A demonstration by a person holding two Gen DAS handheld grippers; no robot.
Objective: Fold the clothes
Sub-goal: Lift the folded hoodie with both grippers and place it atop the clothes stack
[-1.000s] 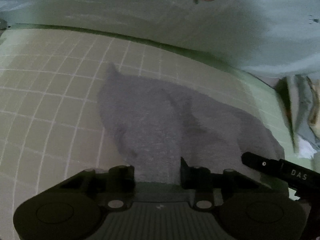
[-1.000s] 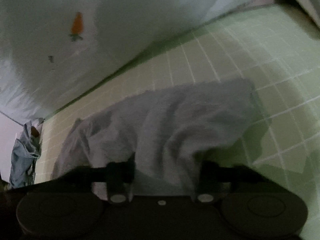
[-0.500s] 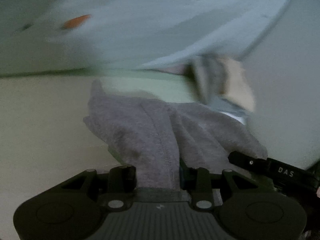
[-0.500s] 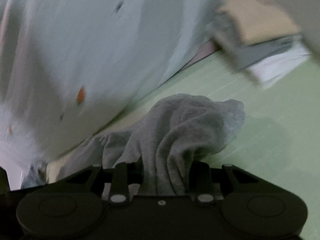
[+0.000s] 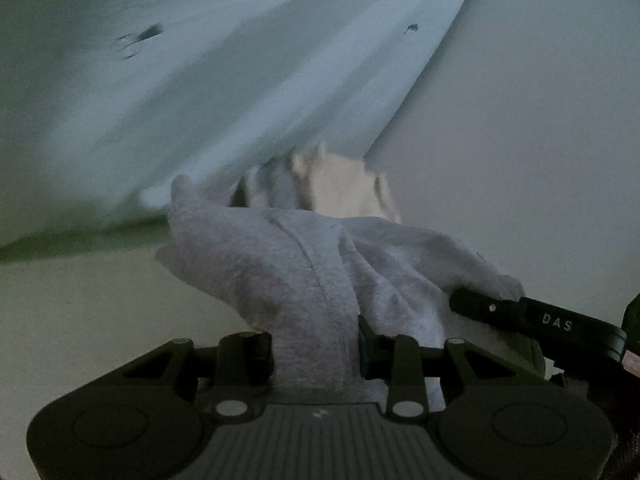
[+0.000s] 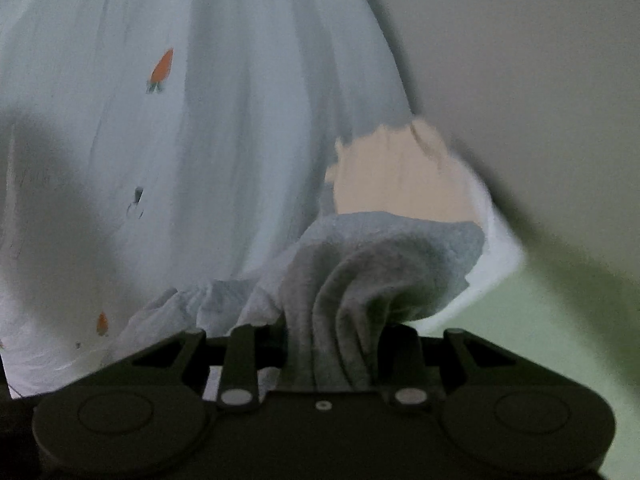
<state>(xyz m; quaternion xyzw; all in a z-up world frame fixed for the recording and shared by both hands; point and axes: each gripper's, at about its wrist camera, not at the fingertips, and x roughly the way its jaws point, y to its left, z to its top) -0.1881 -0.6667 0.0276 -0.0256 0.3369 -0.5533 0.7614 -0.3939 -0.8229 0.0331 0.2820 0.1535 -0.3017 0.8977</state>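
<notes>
A grey knit garment is bunched and held up off the green checked surface. My left gripper is shut on one part of it. My right gripper is shut on another part of the grey garment, which hangs in folds between the fingers. The right gripper's black body shows at the right edge of the left wrist view, close beside the cloth.
A stack of folded clothes with a beige piece on top lies just beyond the garment, also seen in the left wrist view. A pale blue sheet with carrot prints hangs behind. A plain wall is at right.
Both grippers have lifted the grey garment off the surface and swung it right toward the folded stack. The garment went from spread flat to bunched and hanging.
</notes>
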